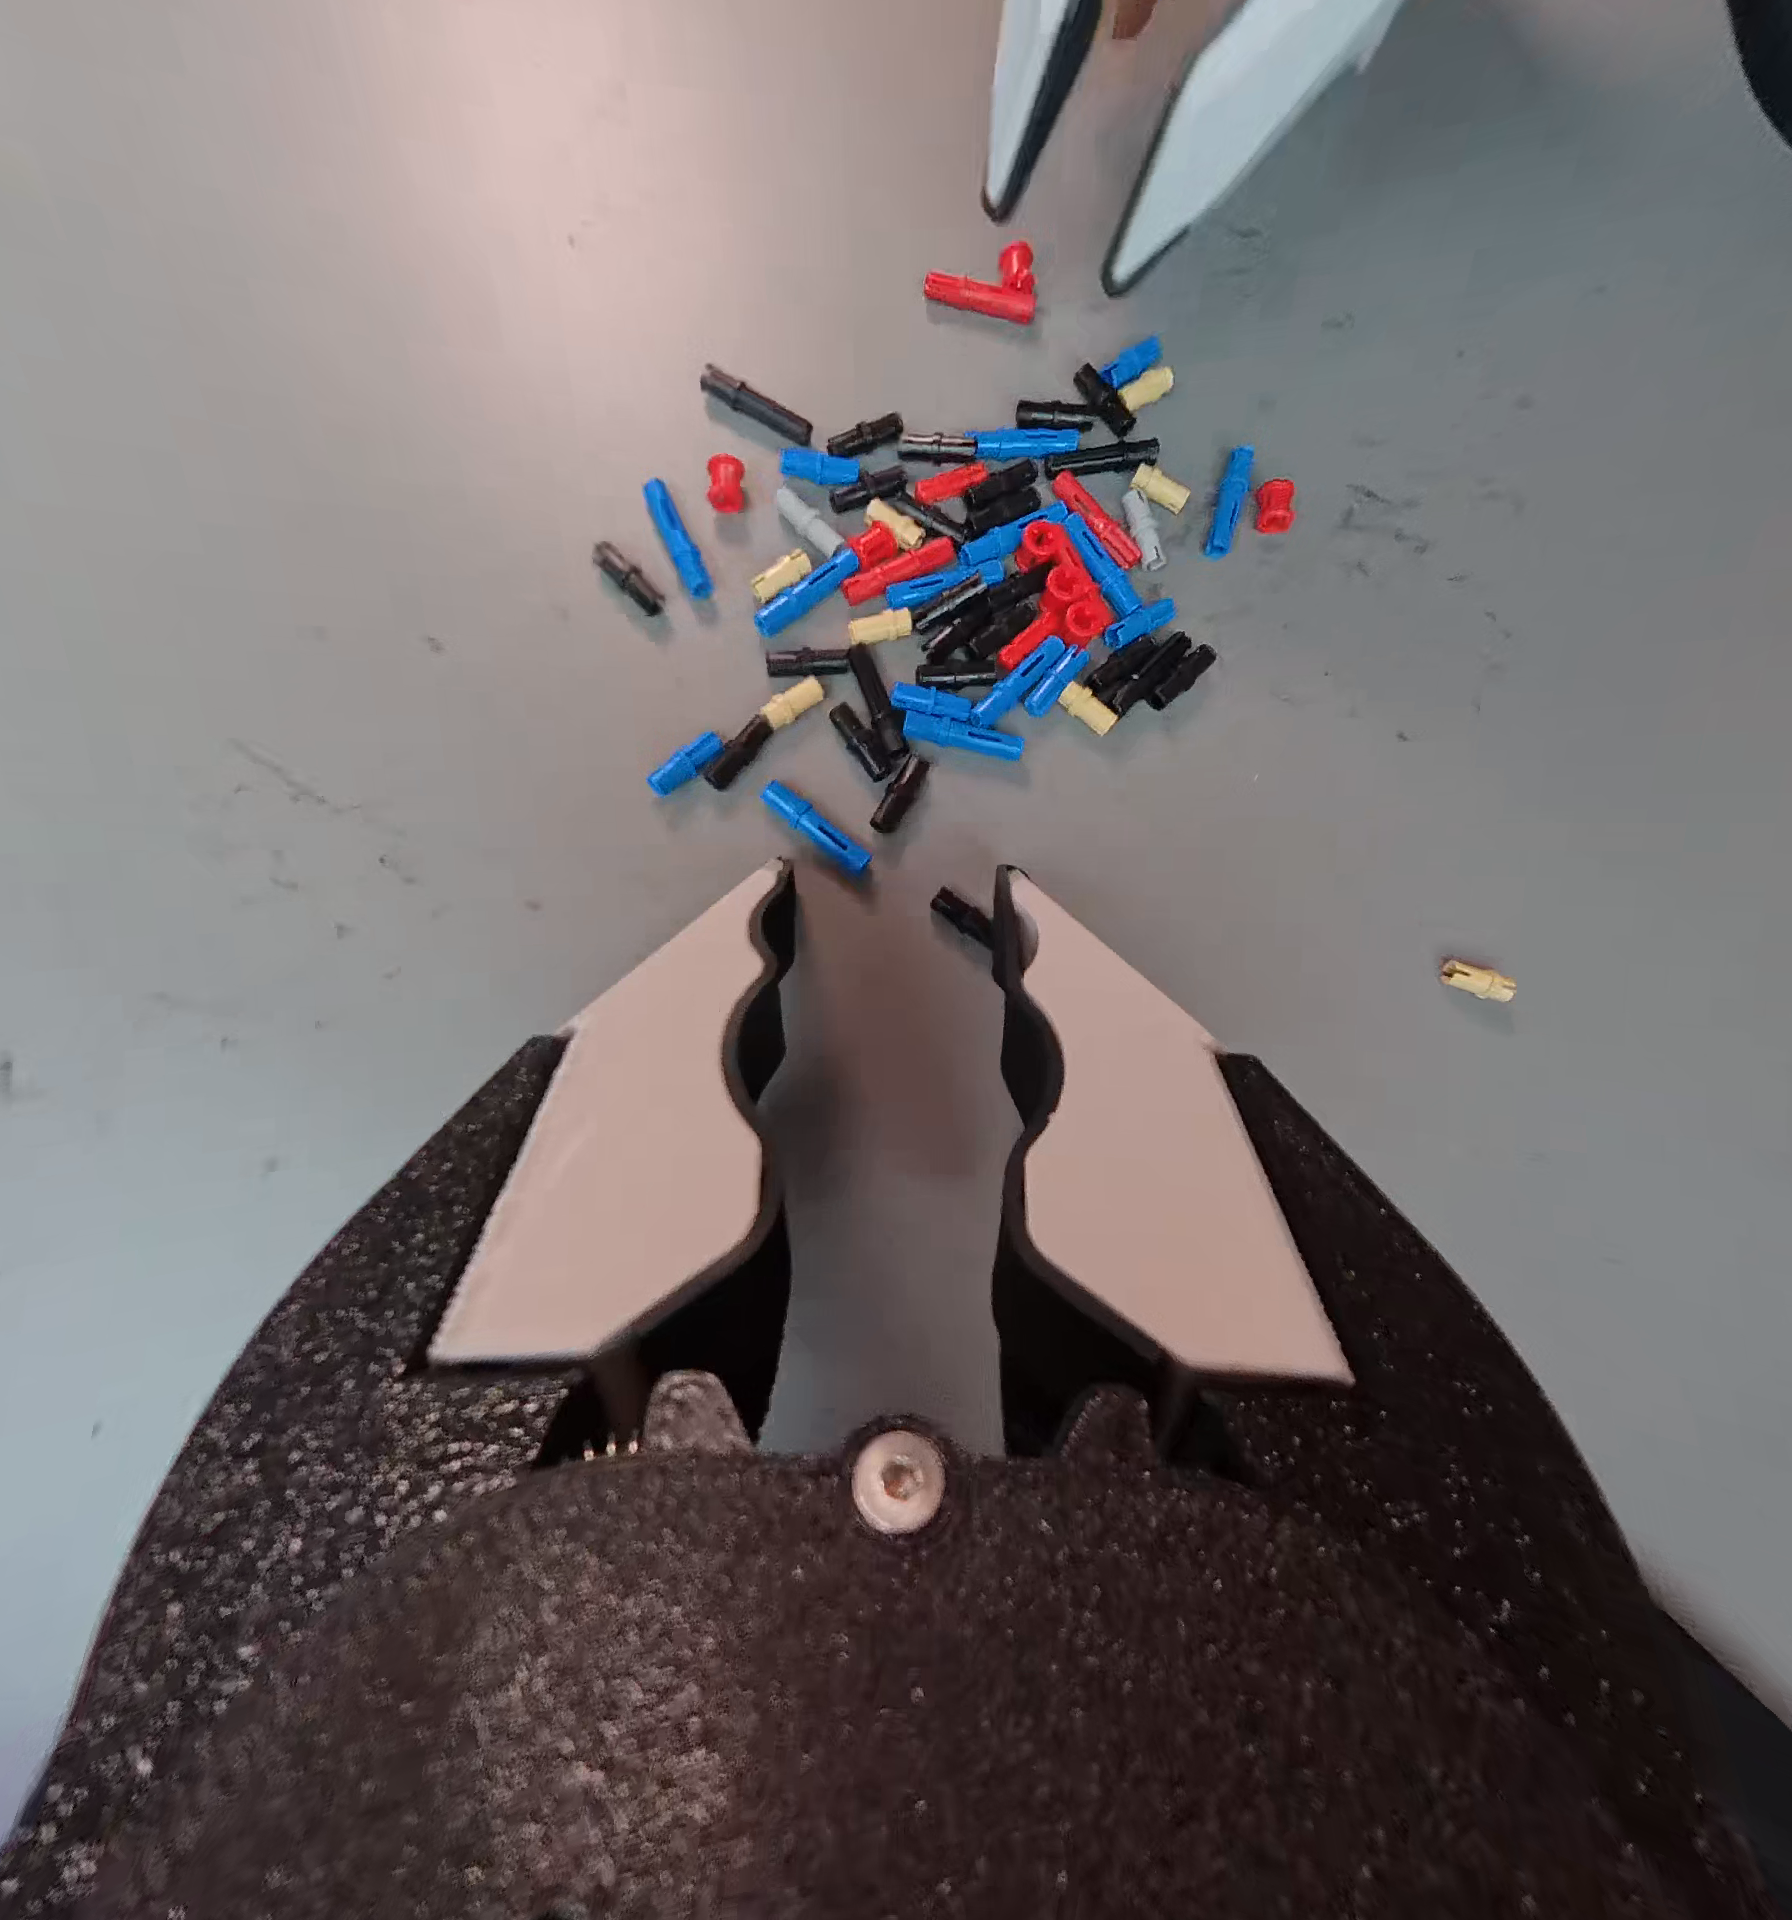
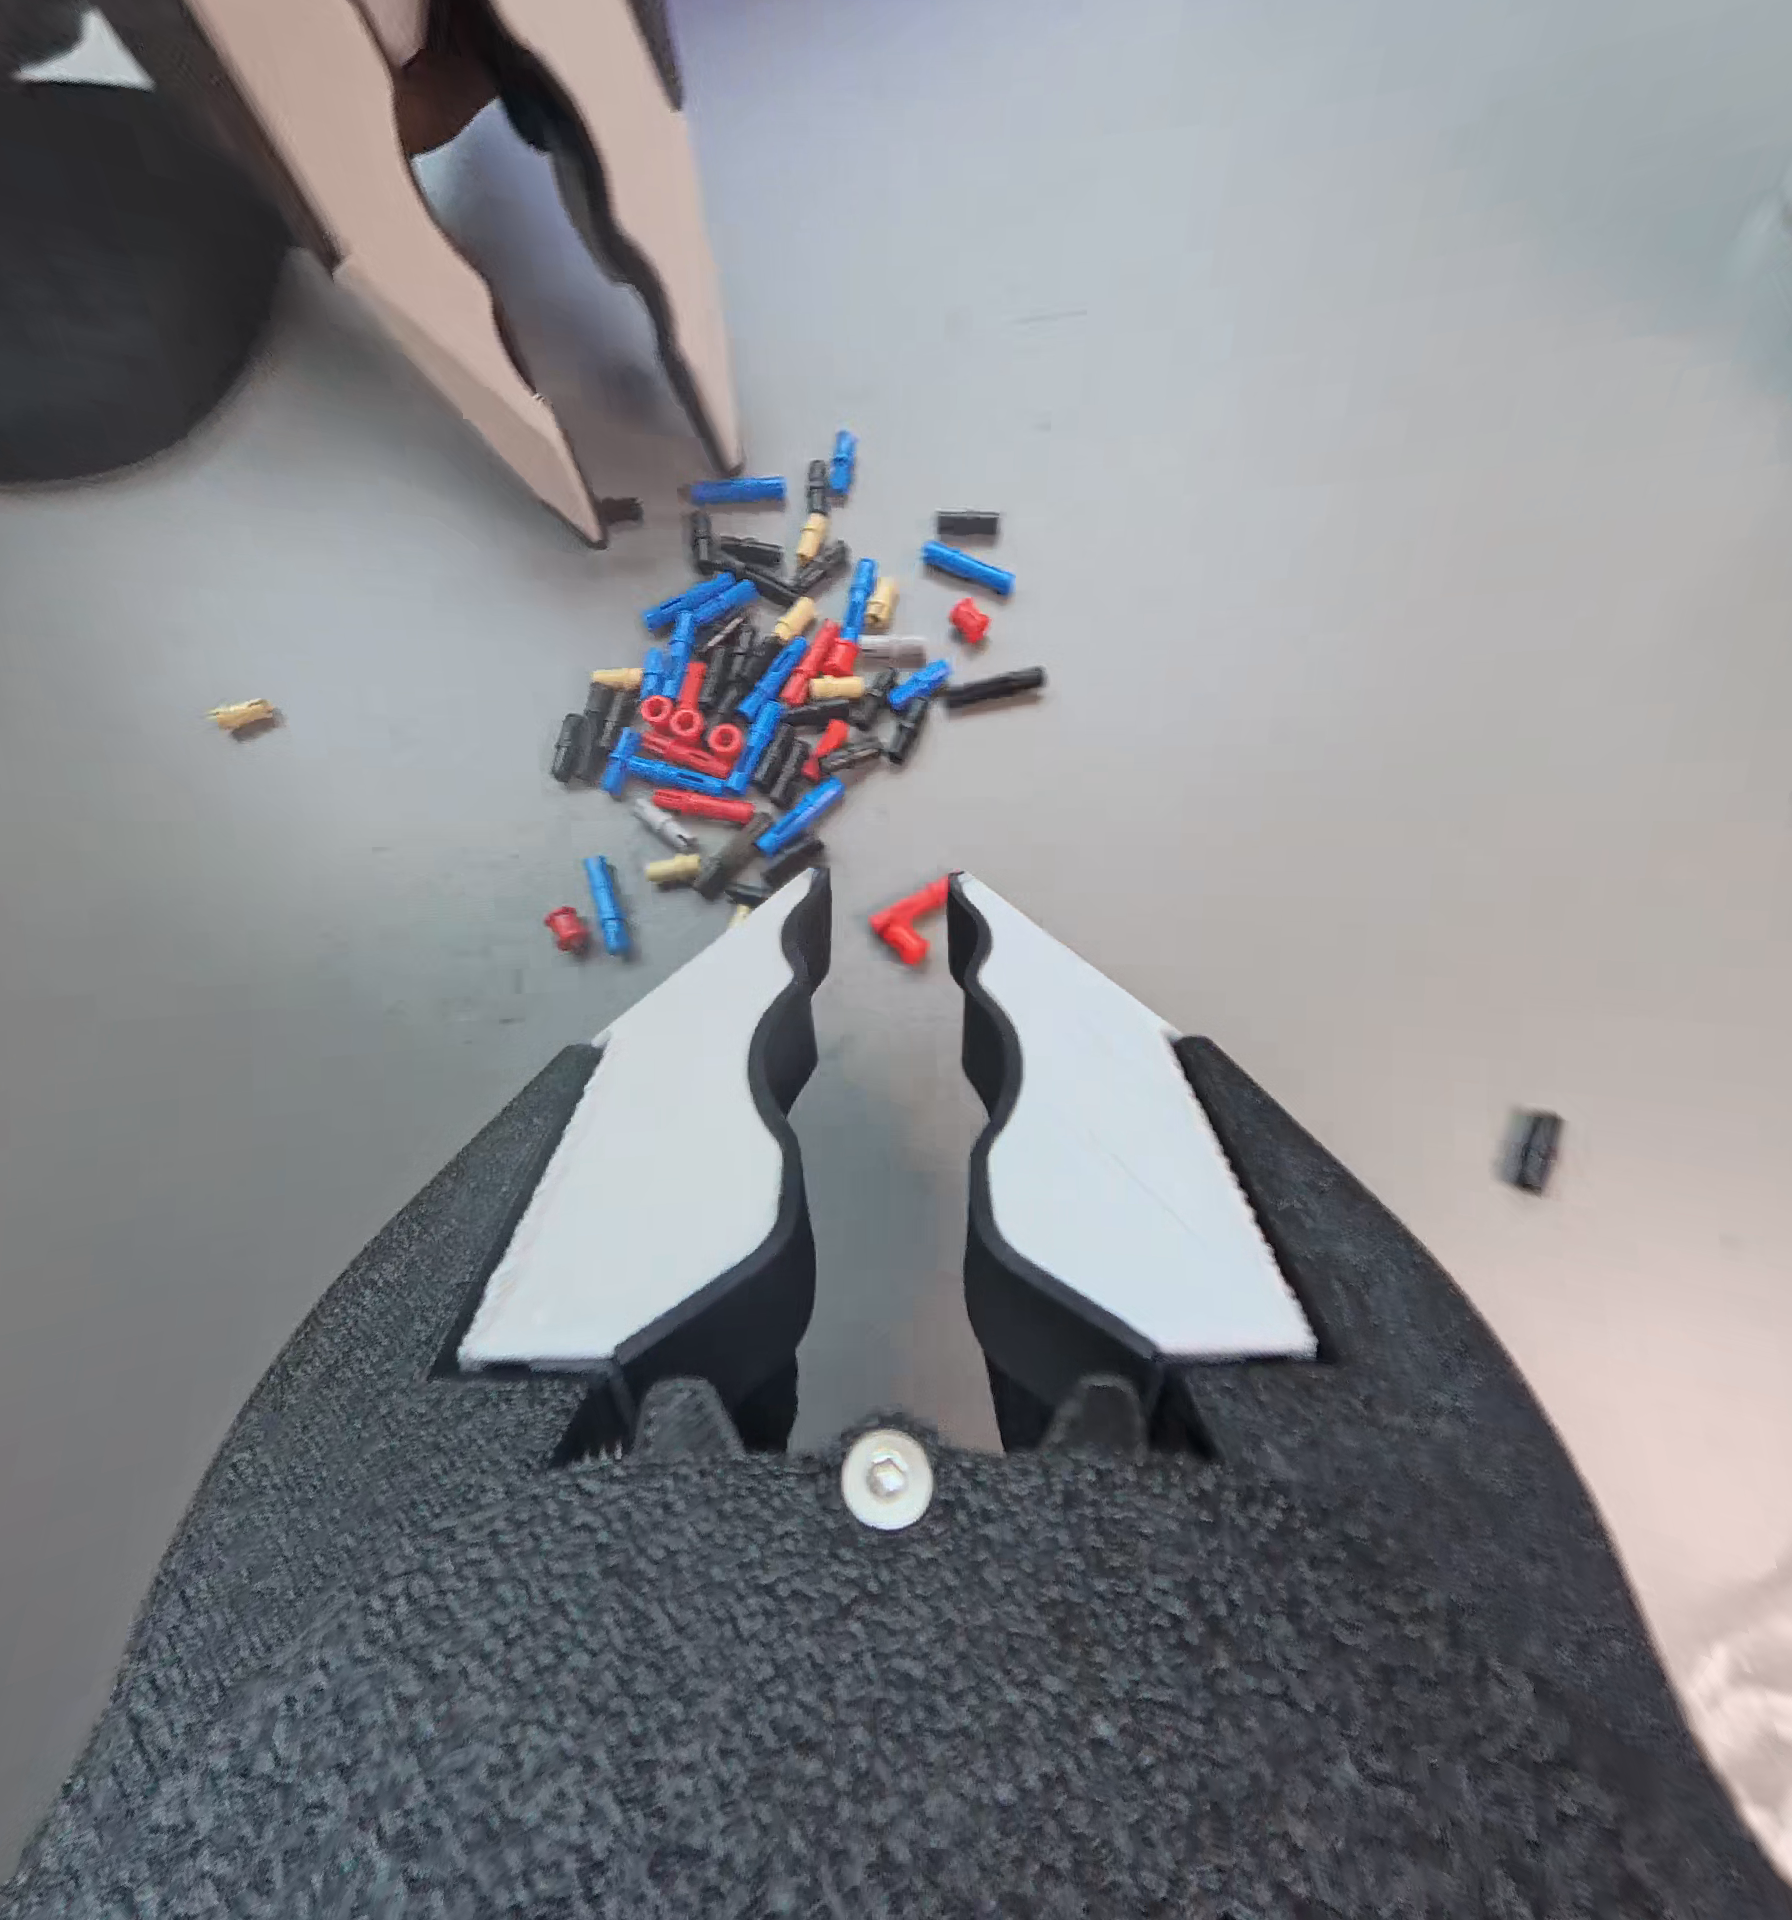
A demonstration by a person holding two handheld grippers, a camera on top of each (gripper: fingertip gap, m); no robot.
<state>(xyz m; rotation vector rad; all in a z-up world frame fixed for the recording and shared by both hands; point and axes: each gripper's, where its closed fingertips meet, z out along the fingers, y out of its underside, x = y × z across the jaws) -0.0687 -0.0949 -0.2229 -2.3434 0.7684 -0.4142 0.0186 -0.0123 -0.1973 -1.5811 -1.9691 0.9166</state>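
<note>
Left claw (image 1: 892,883) spread, empty, one black pin (image 1: 959,914) touching its right tip; right claw (image 2: 887,883) spread, empty, tips flanking a red L-shaped pin (image 2: 907,920); pile of pins (image 1: 975,582) on desk (image 1: 248,520) between both: several dozen blue, black, red, tan, two grey; exact counts unclear; one tan stray (image 1: 1479,979).

You're looking at a grey, scuffed surface (image 1: 248,520) carrying a heap of small plastic pins (image 1: 975,582) (blue, black, red, tan, grey). A red L-shaped piece (image 1: 980,286) and a tan pin (image 1: 1479,980) lie apart from the heap.
</note>
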